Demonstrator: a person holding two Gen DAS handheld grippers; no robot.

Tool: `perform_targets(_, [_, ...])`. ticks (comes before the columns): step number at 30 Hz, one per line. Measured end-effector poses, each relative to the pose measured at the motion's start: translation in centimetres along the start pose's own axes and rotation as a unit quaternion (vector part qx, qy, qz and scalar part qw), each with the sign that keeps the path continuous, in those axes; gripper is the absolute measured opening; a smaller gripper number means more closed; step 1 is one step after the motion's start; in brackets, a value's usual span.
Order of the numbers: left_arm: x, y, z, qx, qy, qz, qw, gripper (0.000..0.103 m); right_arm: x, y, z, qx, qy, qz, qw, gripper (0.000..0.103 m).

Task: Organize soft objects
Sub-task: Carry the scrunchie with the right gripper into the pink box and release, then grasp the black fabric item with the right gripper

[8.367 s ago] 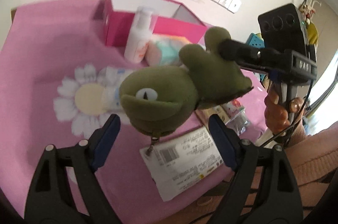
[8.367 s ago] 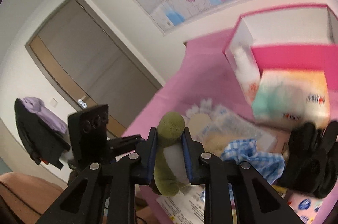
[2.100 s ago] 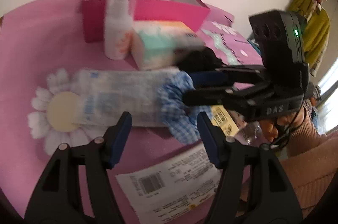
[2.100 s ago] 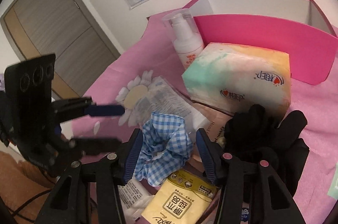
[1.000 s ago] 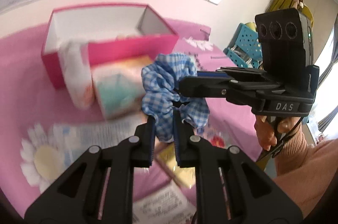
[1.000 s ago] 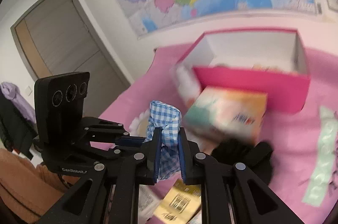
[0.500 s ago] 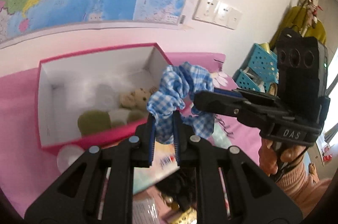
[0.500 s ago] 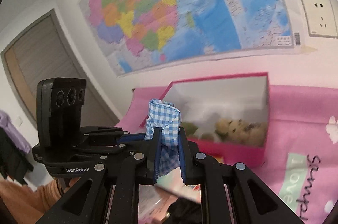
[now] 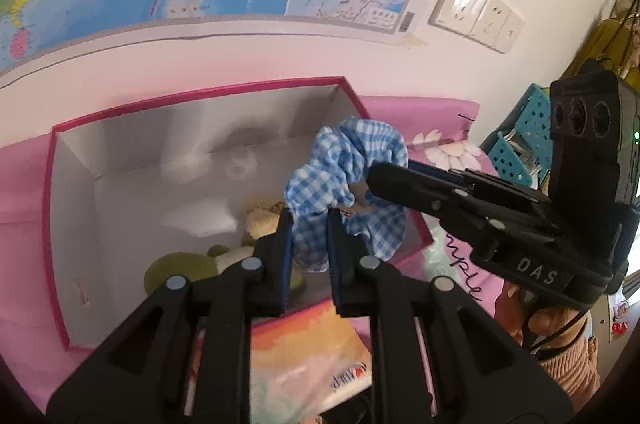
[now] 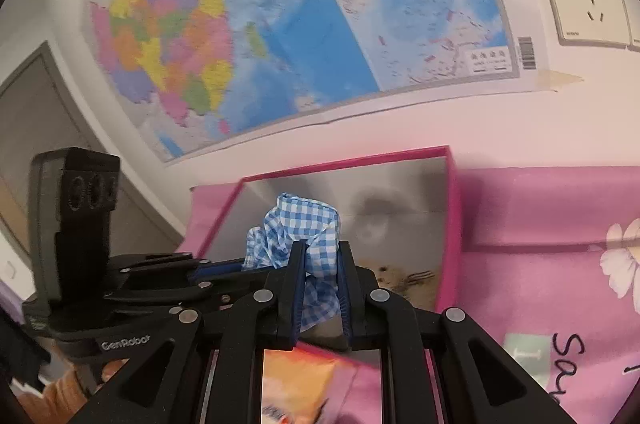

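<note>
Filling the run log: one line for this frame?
phase: carry | left gripper: shut on scrunchie | right gripper: shut on scrunchie | position: above pink box | box holds: plush toys

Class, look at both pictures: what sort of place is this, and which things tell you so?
Probably a room in a home: a wall map above a pink floral cloth, wall sockets, and a pink box holding plush toys.

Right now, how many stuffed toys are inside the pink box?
2. A green plush toy lies at the near side of the pink box, and a tan plush toy lies just behind it. The grippers and scrunchie may hide more.
</note>
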State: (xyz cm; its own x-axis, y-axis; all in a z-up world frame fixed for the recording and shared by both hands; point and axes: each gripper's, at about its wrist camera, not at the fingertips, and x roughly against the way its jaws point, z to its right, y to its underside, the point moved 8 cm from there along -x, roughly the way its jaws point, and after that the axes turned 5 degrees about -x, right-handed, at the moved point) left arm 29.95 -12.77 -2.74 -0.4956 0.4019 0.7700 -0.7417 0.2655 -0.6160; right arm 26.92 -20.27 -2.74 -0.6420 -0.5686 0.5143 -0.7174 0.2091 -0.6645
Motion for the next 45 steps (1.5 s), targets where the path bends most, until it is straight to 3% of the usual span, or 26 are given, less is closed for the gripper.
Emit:
perform_targets(4, [-0.7, -0.2, -0.3, 0.003, -0.022, -0.004, 0.9997, 0.021, -1.4, -0.4, 1.2, 0.004, 0.037, -0.001, 0.999, 0.016])
perform_targets(6, [-0.6, 0.0, -0.4, 0.001, -0.032, -0.001, 0.9995, 0.027, -2.1, -0.5, 1.9, 0.009, 0.068, 0.0, 0.998, 0.02])
perform_targets(12, [1.7, 0.8, -0.7, -0.012, -0.054, 0.03, 0.998, 0.028, -2.7, -0.2, 3.0, 0.023, 0.119, 0.003, 0.993, 0.036])
perform_targets(22, [8.7, 4.0, -2.1, -0.017, -0.04, 0.104, 0.9936, 0.034, 1.0, 1.3, 2.3, 0.009, 0.087, 0.025, 0.996, 0.044])
perform_targets(27, [11.8, 6.9, -5.8, 0.017, -0.055, 0.124, 0.9906, 0.039, 2.4, 2.6, 2.2, 0.009, 0.082, 0.028, 0.996, 0.048])
perform_targets(29, [12.4, 8.3, -7.5, 0.033, -0.055, 0.123, 0.9903, 0.04, 2.5, 3.0, 2.4, 0.002, 0.084, 0.028, 0.996, 0.054])
perform_targets(33, [11.2, 10.6, -10.5, 0.075, -0.044, 0.101, 0.9911, 0.04, 2.0, 4.0, 3.8, -0.03, 0.08, 0.011, 0.996, 0.055])
perform_targets(36, [9.6, 11.8, -11.4, 0.08, -0.031, 0.08, 0.9931, 0.042, 1.4, 4.8, 3.9, -0.041, 0.072, -0.001, 0.997, 0.055])
perform_targets(38, [9.4, 11.9, -11.9, 0.086, -0.02, 0.089, 0.9921, 0.042, 1.1, 5.3, 3.5, -0.04, 0.065, -0.006, 0.997, 0.056])
perform_targets(45, [7.2, 12.1, -13.4, 0.097, -0.028, 0.063, 0.9929, 0.042, 1.2, 5.8, 2.7, -0.03, 0.066, -0.012, 0.997, 0.056])
